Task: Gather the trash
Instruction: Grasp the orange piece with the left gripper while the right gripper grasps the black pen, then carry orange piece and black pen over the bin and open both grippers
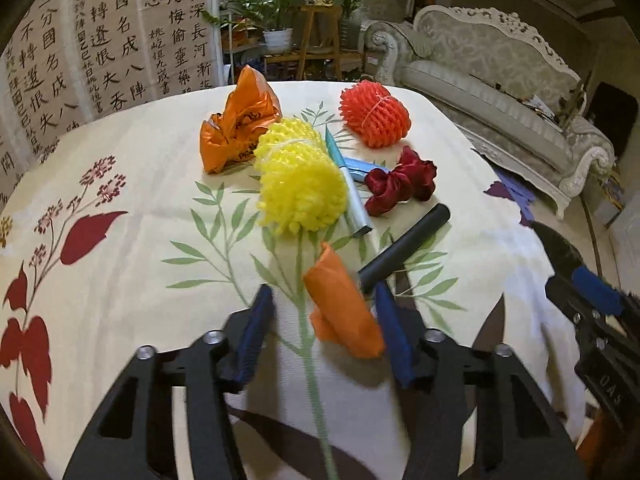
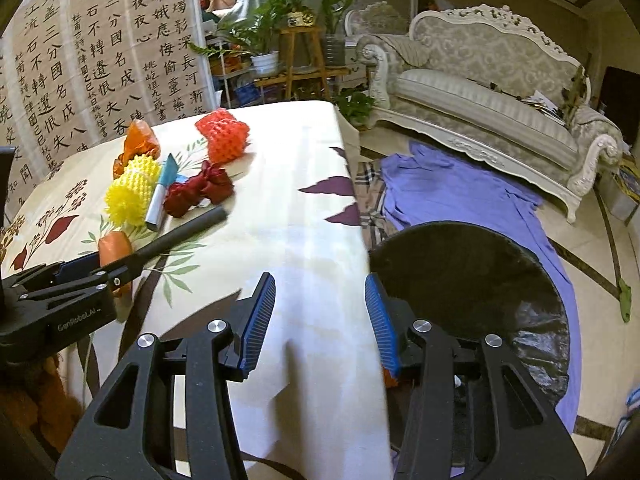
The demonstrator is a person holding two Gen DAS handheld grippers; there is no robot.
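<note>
On the floral cream tablecloth [image 1: 120, 280], the left gripper [image 1: 324, 322] stands partly open around a crumpled orange plastic scrap [image 1: 340, 312], its ribbed blue pads not visibly pressing it, with a fuzzy yellow foam net [image 1: 300, 184] at twelve o'clock, while the right gripper [image 2: 320, 320] gapes empty over the cloth's edge.

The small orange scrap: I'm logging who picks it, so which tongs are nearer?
Left. The left tongs straddle the small orange scrap; the right tongs hover near the table's edge, beside it.

"GenRobotAI" on left gripper [image 2: 86, 270]
</note>
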